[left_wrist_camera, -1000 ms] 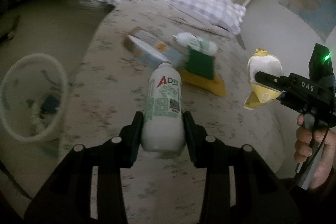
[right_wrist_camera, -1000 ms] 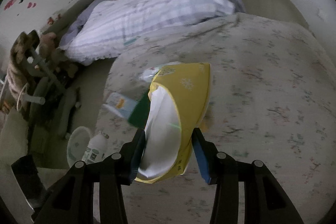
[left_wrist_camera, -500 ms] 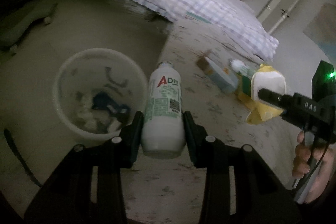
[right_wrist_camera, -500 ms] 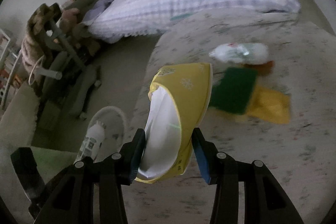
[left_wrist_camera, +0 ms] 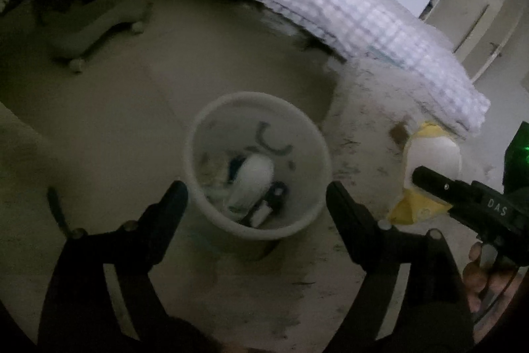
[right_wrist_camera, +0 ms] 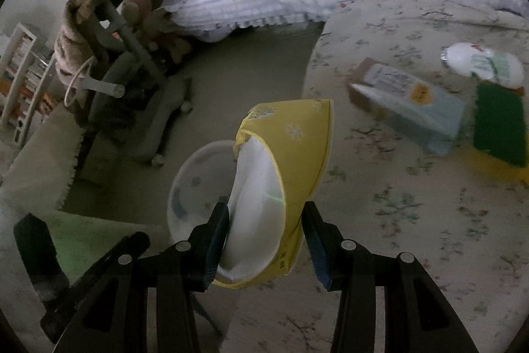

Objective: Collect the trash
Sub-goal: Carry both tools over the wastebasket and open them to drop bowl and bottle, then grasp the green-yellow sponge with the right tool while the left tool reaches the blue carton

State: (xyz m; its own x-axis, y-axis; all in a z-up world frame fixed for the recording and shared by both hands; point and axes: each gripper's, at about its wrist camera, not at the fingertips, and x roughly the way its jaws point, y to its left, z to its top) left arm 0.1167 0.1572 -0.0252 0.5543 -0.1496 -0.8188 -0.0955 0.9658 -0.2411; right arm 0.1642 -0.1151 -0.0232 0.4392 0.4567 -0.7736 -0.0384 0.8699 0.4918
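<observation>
Opening L gripper (left_wrist_camera: 256, 197); round bin (left_wrist_camera: 211, 207)

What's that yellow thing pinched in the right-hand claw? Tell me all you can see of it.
It looks like a soft yellow tissue pack, thin plastic printed with small white snowflakes, its open side showing white tissue. The pack stands roughly upright between the right claw's two pads, bulging and curving above them. It hangs over the edge of the flowered bedspread, partly hiding the white bin on the floor behind it. Nothing but the claw touches it.
</observation>
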